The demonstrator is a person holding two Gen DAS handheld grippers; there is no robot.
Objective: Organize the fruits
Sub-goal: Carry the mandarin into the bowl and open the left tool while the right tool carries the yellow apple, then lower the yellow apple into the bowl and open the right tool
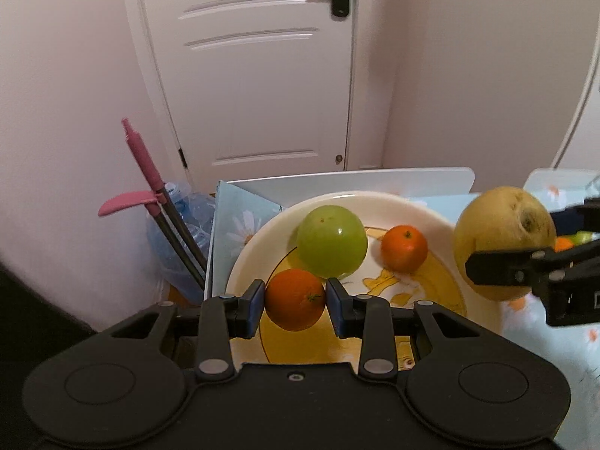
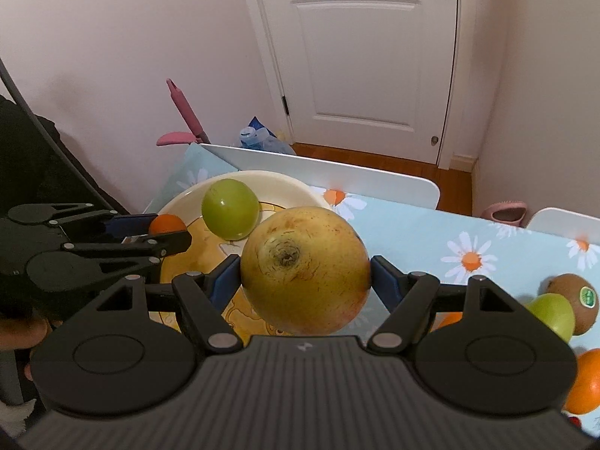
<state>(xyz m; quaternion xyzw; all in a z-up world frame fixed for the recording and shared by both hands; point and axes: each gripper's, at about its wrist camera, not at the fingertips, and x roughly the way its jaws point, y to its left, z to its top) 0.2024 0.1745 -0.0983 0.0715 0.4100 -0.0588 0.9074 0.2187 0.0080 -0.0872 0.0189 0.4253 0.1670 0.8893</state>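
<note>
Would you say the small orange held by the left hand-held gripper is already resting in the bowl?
Cannot tell. The small orange sits clamped between the left hand-held gripper pads over the bowl.

Left gripper [image 1: 295, 300] clamped on small round orange [image 1: 295, 299] over cream plate [image 1: 431, 212]; shiny green apple [image 1: 332, 245] and smaller orange tangerine [image 1: 404, 248] inside; large yellow pear [image 1: 502, 242] pinched by right gripper [image 1: 525, 258].

Green apple [image 1: 332, 240]; orange tangerine [image 1: 404, 247]; cream plate [image 1: 247, 255] with yellow cartoon; pale-blue tablecloth [image 2: 431, 232] with daisies.
</note>
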